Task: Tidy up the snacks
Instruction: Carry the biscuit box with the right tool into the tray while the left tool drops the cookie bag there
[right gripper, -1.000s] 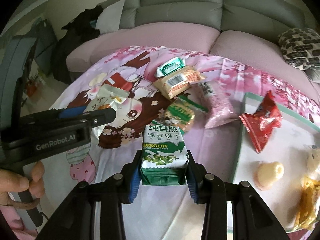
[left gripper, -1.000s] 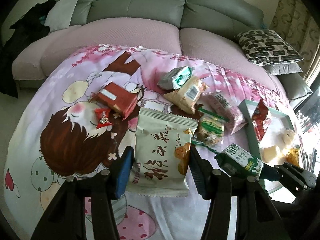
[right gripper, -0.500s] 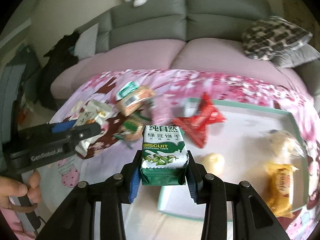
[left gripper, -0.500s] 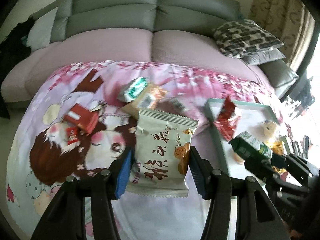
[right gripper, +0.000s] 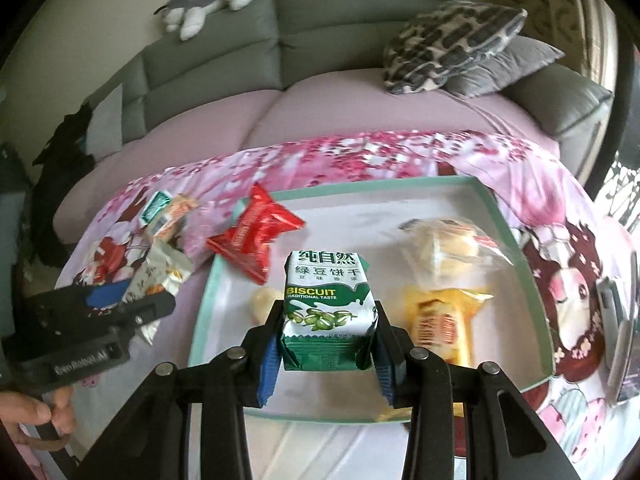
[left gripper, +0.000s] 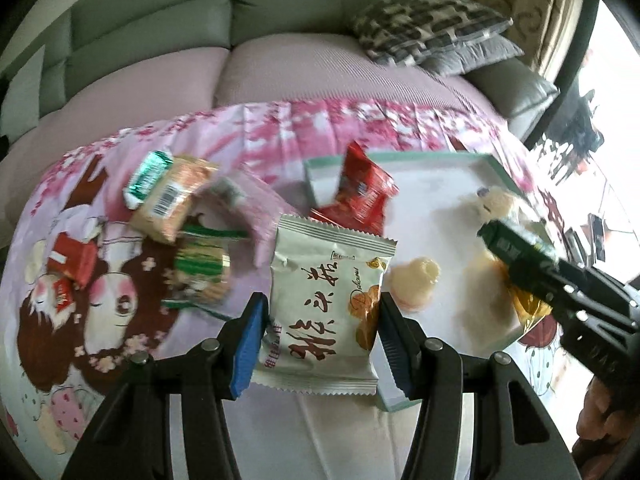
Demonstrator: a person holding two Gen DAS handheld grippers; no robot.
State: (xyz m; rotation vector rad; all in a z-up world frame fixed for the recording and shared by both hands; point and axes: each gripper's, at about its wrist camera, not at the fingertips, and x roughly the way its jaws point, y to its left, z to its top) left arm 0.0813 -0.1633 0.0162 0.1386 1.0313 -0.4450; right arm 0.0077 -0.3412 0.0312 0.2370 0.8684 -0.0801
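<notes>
tray on cloth, loose snacks left of it

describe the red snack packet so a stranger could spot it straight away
Find the shallow white tray with the mint-green rim on the pink cartoon cloth. At its far left corner the red snack packet lies draped across the rim. It is the only glossy red, star-crimped wrapper there.
</notes>
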